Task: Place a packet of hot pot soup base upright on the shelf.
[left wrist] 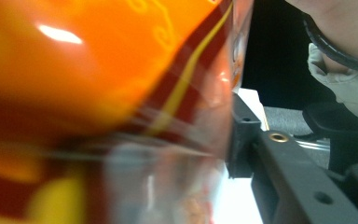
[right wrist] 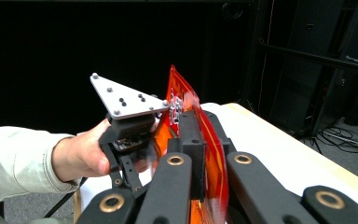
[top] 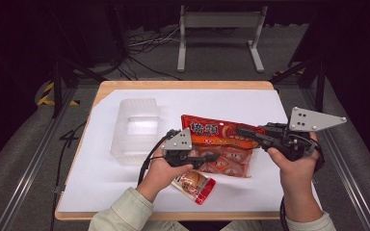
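A big orange-red snack bag (top: 221, 139) is held up over the table between both grippers. My right gripper (top: 244, 131) is shut on the bag's upper right edge; in the right gripper view the bag (right wrist: 179, 95) stands on edge between its black jaws (right wrist: 200, 140). My left gripper (top: 206, 159) grips the bag's lower left part. In the left gripper view the blurred bag (left wrist: 98, 70) lies right against the camera, one pad (left wrist: 238, 140) touches its edge, and the other jaw is hidden behind it. The left gripper (right wrist: 133, 140) and its hand also appear in the right gripper view.
A small red and white snack packet (top: 196, 185) lies on the white sheet (top: 250, 103) under the left hand. A clear plastic box (top: 136, 127) stands at the left of the sheet. The wooden table edge (top: 183, 84) runs along the far side.
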Tool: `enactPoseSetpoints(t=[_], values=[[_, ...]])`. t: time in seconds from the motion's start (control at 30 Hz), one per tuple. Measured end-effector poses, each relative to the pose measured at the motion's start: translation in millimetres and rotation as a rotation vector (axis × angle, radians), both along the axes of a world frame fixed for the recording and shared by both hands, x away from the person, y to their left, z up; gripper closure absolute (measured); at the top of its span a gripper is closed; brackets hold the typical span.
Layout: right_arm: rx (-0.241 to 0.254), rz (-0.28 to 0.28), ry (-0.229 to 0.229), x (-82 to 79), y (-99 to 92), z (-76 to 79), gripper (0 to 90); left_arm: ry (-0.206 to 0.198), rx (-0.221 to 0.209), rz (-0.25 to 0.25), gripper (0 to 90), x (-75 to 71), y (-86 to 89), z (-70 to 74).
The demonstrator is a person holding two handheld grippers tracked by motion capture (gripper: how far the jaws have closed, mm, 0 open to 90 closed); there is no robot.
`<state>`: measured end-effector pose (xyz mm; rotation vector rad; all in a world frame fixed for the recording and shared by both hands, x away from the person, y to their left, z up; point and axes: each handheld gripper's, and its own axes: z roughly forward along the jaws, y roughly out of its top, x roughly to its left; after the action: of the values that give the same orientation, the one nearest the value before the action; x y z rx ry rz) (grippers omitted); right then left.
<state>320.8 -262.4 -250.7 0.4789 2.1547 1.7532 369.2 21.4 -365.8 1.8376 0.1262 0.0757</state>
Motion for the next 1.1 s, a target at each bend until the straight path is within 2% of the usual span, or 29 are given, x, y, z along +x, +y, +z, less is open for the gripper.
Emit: enactPoseSetpoints(t=[0.1, 0.2, 0.3, 0.5, 0.67, 0.8, 0.93, 1.1], values=[[0.004, 0.001, -0.002, 0.4, 0.7, -0.3, 90.0, -0.006, 0.017, 0.007, 70.1, -1.6, 2.6, 3.6], [0.006, 0.0, 0.002, 1.3, 1.2, -1.2, 90.0, 0.025, 0.029, 0.001, 70.1, -1.7, 4.9, 5.8], [0.006, 0.0, 0.002, 1.9, 1.4, -1.3, 90.0, 0.015, 0.032, 0.003, 70.2, -1.6, 5.1, 6.1], [0.011, 0.0, 0.002, 2.3, 1.2, -1.4, 90.0, 0.048, 0.035, -0.002, 70.3, -2.8, 7.0, 8.9], [0.016, -0.002, 0.01, 3.5, 0.3, -1.8, 89.2, 0.035, 0.042, -0.002, 70.5, -1.3, 10.2, 12.2], [0.003, -0.022, 0.008, 6.8, -0.9, -3.6, 82.5, 0.06, 0.048, -0.015, 70.6, 0.8, 14.0, 12.5], [-0.009, -0.04, 0.025, 11.7, -2.4, -5.7, 69.6, 0.065, 0.049, 0.005, 70.6, 4.3, 18.2, 12.3], [0.003, -0.07, 0.041, 18.5, -12.4, -9.9, 58.9, 0.071, 0.005, 0.03, 70.6, 11.7, 30.5, 15.8]])
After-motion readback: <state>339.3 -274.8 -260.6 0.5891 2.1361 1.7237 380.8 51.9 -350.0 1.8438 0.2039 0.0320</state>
